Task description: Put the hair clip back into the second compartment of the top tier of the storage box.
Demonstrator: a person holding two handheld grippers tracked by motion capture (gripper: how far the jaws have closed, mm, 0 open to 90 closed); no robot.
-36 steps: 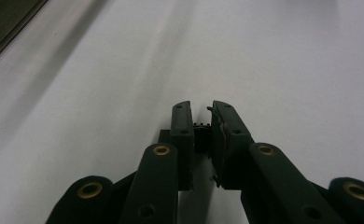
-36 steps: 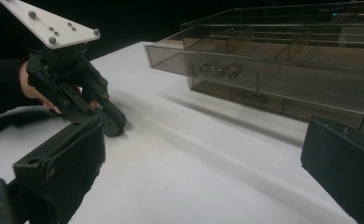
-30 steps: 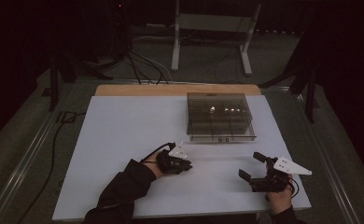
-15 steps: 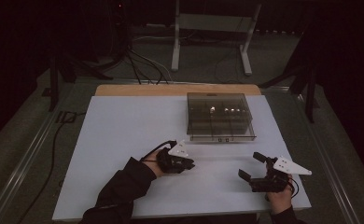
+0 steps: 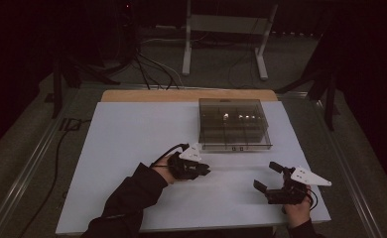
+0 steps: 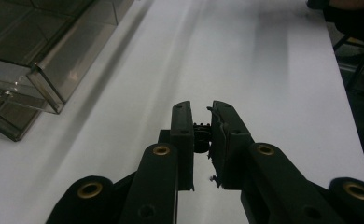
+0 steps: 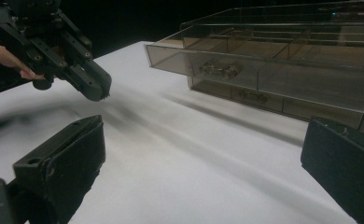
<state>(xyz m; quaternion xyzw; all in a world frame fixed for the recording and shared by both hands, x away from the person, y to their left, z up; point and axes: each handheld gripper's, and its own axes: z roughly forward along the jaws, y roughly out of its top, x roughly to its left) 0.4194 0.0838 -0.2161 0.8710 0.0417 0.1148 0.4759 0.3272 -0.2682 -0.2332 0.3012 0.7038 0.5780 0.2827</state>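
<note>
Drawers of the clear organizer (image 5: 233,124) hold perhaps small parts; left gripper (image 5: 204,171) pinches one, right gripper (image 5: 270,175) gapes.

Black left claw (image 6: 202,122) with brass rivets, dark sleeve (image 5: 127,201), grey three-cornered plates

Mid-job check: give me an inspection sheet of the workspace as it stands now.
Surface: white tabletop, bare around the grippers.
Job's things: smoky clear plastic drawer box, one drawer pulled partly out; small dark toothed part pinched in the left gripper.
Clutter: nothing seen.
Grippers: left gripper shut on the part, above the table; right gripper open, holding nothing.
Cables: black cable trailing from the left gripper.
Surroundings: dark floor, white metal stand behind the table.
</note>
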